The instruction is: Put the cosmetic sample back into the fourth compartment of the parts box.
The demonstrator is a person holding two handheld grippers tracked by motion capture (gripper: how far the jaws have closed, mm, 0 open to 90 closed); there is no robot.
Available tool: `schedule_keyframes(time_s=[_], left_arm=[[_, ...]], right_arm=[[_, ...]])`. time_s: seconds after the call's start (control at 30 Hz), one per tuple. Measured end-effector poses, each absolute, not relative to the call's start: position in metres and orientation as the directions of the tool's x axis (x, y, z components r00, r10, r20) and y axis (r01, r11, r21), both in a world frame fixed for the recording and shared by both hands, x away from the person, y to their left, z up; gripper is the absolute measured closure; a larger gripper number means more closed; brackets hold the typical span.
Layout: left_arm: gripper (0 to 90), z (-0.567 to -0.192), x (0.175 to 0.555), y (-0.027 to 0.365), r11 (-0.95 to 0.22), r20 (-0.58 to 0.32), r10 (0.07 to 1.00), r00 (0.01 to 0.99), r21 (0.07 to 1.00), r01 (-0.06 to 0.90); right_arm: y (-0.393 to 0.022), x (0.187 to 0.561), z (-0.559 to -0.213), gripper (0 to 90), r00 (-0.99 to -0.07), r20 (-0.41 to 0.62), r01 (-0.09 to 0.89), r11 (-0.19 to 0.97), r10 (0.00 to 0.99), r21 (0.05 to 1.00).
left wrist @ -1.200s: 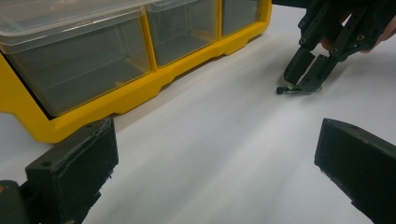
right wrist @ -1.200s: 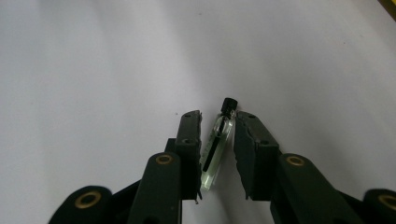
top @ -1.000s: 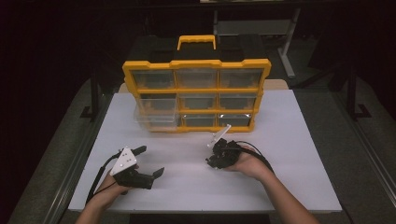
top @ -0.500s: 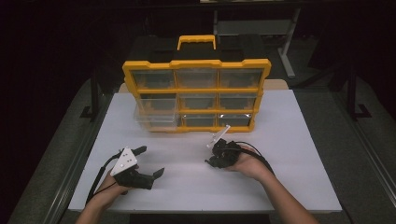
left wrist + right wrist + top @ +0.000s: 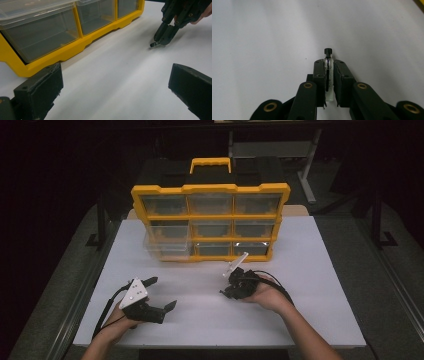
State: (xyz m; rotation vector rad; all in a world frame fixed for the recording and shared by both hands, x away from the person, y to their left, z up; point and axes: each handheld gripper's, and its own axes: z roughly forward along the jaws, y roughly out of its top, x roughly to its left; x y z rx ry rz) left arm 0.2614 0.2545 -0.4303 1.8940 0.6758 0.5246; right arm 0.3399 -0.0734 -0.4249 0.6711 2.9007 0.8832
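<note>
Right gripper view shows a small black screw (image 5: 327, 53) clamped between that gripper's jaws, its long axis running straight along them, its capped head poking out past the tips toward the white counter (image 5: 262, 37). In the left gripper view the same screw (image 5: 153, 44) juts from the right gripper (image 5: 163, 35) with its head at, or just above, the counter; contact cannot be told.

High view: the right gripper (image 5: 235, 285) is angled down and leftward, tips low over the counter in front of the organizer (image 5: 210, 220), the right hand (image 5: 265, 292) wrapped behind it with the forearm coming in from the bottom edge. The left gripper (image 5: 162, 294) sits near the counter's front left, held in the left hand (image 5: 122, 317), jaws spread wide apart with nothing between them.

The organizer is yellow with clear drawers and a handle on top, standing at the far side of the counter. The room around it is dark.
</note>
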Motion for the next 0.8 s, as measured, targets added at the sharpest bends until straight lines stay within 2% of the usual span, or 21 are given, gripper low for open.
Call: schedule_keyframes(time_s=[0.43,0.47,0.53,0.57,0.6,0.8], left_arm=[[0.0,-0.431,0.262,0.255,-0.333,0.064,0.659,0.749,0.918,0.214],[0.0,-0.431,0.262,0.255,-0.333,0.067,0.659,0.749,0.919,0.211],[0.0,-0.432,0.262,0.255,-0.328,0.058,0.662,0.748,0.919,0.219],[0.0,-0.432,0.261,0.255,-0.326,0.055,0.662,0.748,0.919,0.221],[0.0,-0.432,0.261,0.255,-0.327,0.055,0.662,0.748,0.919,0.221],[0.0,-0.432,0.262,0.255,-0.325,0.054,0.662,0.748,0.919,0.222]], right_arm=[[-0.076,0.346,-0.411,79.5,-0.907,0.115,0.396,0.722,0.406,0.568],[-0.075,0.344,-0.409,79.4,-0.893,0.139,0.429,0.716,0.428,0.551],[-0.076,0.346,-0.408,79.4,-0.898,0.130,0.416,0.716,0.420,0.561],[-0.076,0.342,-0.403,79.4,-0.869,0.165,0.478,0.704,0.467,0.526],[-0.076,0.348,-0.405,79.4,-0.909,0.118,0.390,0.714,0.400,0.581],[-0.074,0.349,-0.393,79.4,-0.898,0.132,0.416,0.711,0.421,0.567]])
